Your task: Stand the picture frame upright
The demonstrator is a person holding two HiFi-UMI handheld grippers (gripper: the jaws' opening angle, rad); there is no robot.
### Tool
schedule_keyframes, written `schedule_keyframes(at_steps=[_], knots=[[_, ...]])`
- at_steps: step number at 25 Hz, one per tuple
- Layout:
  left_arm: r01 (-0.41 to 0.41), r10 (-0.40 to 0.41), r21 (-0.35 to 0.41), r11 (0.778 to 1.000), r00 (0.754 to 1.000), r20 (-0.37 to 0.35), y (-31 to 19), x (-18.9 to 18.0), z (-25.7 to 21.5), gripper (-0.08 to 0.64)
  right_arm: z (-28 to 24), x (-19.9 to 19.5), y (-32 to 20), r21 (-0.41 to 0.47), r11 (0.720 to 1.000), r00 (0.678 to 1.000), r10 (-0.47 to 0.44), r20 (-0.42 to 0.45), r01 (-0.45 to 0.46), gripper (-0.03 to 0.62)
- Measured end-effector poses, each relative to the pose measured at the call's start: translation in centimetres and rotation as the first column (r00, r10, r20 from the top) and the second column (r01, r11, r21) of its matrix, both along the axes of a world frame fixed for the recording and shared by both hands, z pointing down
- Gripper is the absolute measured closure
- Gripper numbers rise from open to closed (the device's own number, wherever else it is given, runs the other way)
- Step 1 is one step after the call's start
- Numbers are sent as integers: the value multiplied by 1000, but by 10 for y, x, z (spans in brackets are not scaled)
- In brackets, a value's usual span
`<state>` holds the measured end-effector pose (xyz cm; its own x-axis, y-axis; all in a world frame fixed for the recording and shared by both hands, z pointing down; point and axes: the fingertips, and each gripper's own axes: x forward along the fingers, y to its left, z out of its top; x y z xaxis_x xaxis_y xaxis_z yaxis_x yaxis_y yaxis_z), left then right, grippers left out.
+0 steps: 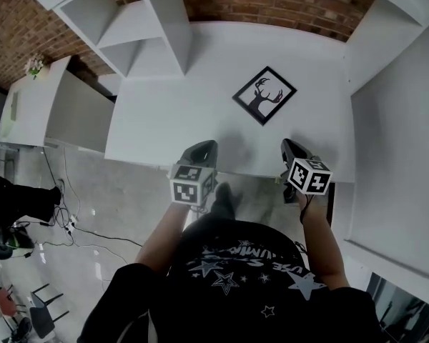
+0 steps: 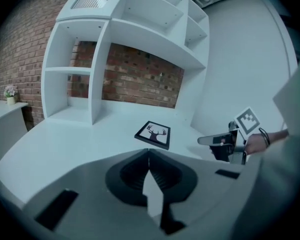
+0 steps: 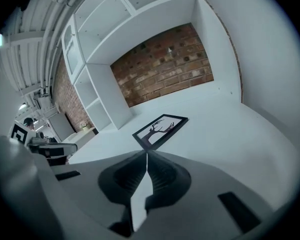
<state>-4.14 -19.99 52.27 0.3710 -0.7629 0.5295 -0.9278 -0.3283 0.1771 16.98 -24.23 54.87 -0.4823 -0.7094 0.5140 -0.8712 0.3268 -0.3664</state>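
Status: picture frame (image 1: 264, 95) lies flat on the white desk (image 1: 164, 116), face up. It has a black border and a deer-head silhouette on white. It's turned corner-on to you, so it reads as a diamond in the head view. Nothing touches it.

Your left gripper (image 1: 203, 148) is on your side of the picture frame, off its near-left corner, at the front edge of the desk and well apart from the frame. The jaws are pressed together with nothing between them. In the left gripper view the tips meet in a thin line, with the frame on the desk beyond them.

Your right gripper (image 1: 292, 148) is also on your side of the frame, off its near-right corner. It's nearer than the left one but not touching. Its jaws are closed too, and empty. Both grippers point forward and down, and the frame sits farther in, between them.

Beyond the frame is a brick wall (image 1: 272, 2). Left of the frame, a white shelf unit (image 1: 139, 34) stands on the desk. Right of it is a plain white panel (image 1: 397, 120). Far left of the frame, a small flower pot (image 1: 34, 65) sits on a side cabinet (image 1: 39, 102).
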Motion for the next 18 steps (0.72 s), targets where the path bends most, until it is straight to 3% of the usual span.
schedule_keyframes(at_steps=[7, 18], knots=[[-32, 31, -20, 999, 999, -22, -49, -19, 6, 541, 23, -8, -42, -92, 993, 996, 70, -55, -75, 575], [-86, 84, -36, 996, 995, -59, -101, -40, 21, 541, 45, -13, -99, -196, 958, 977, 198, -82, -211, 575]])
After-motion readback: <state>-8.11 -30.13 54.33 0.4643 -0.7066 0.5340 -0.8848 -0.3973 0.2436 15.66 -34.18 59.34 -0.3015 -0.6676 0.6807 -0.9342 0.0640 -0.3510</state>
